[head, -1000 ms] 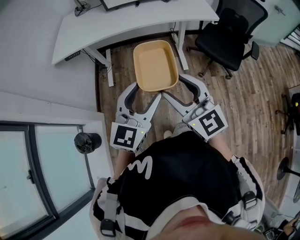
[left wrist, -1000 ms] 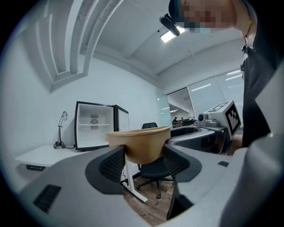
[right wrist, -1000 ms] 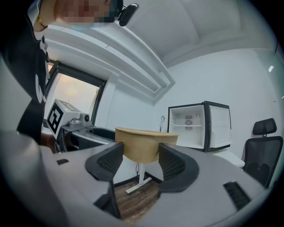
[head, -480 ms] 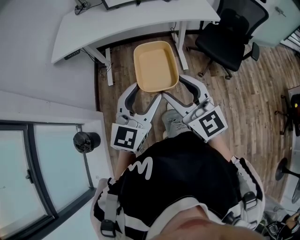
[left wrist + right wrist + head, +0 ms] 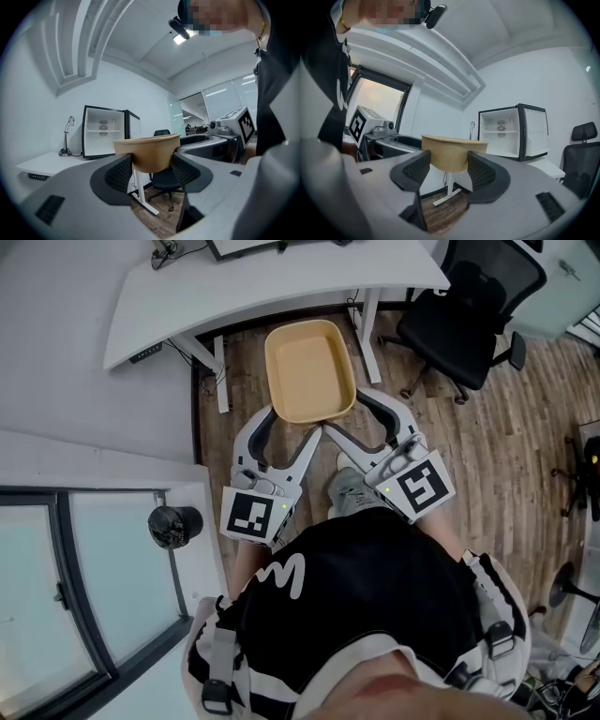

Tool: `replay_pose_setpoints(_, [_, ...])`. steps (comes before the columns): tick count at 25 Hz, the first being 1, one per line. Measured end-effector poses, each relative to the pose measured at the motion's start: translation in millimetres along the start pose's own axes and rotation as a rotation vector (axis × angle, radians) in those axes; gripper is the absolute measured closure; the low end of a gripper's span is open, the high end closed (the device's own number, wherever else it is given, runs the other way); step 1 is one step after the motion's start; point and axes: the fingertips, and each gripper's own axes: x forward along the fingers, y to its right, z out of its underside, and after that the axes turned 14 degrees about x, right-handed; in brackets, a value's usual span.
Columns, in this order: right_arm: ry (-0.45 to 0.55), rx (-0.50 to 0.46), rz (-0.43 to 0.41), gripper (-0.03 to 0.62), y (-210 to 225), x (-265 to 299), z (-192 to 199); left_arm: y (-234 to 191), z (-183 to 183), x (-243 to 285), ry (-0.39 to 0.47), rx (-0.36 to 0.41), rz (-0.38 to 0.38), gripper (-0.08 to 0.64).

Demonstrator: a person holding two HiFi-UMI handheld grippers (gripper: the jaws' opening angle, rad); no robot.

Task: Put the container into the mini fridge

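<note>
A tan, empty rectangular container (image 5: 309,371) is held in the air in front of me, over the wood floor. My left gripper (image 5: 289,427) is shut on its near left corner and my right gripper (image 5: 361,418) on its near right corner. In the left gripper view the container (image 5: 150,150) sits between the jaws of the left gripper (image 5: 152,171). The right gripper view shows the container (image 5: 452,152) pinched the same way by the right gripper (image 5: 447,171). The mini fridge (image 5: 103,131) stands on a white desk ahead, door open, white inside with a shelf; the right gripper view also shows the mini fridge (image 5: 511,133).
The white desk (image 5: 262,287) runs across the far side, its legs just beyond the container. A black office chair (image 5: 469,315) stands at the right. My shoe (image 5: 352,488) is on the floor under the grippers. A glass panel (image 5: 103,577) and black round fitting (image 5: 173,524) are at the left.
My foot has stepped forward into view under the grippers. The container stays held the same way by both grippers, and the desk and chair have shifted slightly in view.
</note>
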Motion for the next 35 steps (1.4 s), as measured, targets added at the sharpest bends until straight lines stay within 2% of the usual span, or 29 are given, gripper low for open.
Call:
replay_pose_setpoints(5, [0.001,0.005,-0.010,0.332,17,19,-5,-20,3,18,-0.046,0.006,-0.006,0.284])
replay_pose_setpoints(8, [0.007,0.015,-0.012,0.333,30,30,-10,-29,2,31,-0.011,0.006,-0.008,0.284])
replay_pose_setpoints(16, [0.006,0.027,-0.010,0.333,61,55,-15,-50,6,65,-0.022,-0.011,0.000,0.284])
replay_pose_setpoints(19, [0.004,0.032,-0.009,0.332,74,62,-20,-59,8,77,-0.062,0.004,0.002,0.284])
replay_pose_setpoints(24, [0.007,0.033,-0.014,0.333,95,74,-26,-69,7,100,-0.017,-0.012,-0.002,0.284])
replay_pose_setpoints(28, [-0.005,0.046,-0.017,0.333,110,84,-27,-80,8,114,-0.048,-0.007,-0.013,0.284])
replay_pose_setpoints(35, [-0.003,0.043,-0.045,0.333,138,105,-32,-97,11,142,-0.033,-0.005,-0.045,0.284])
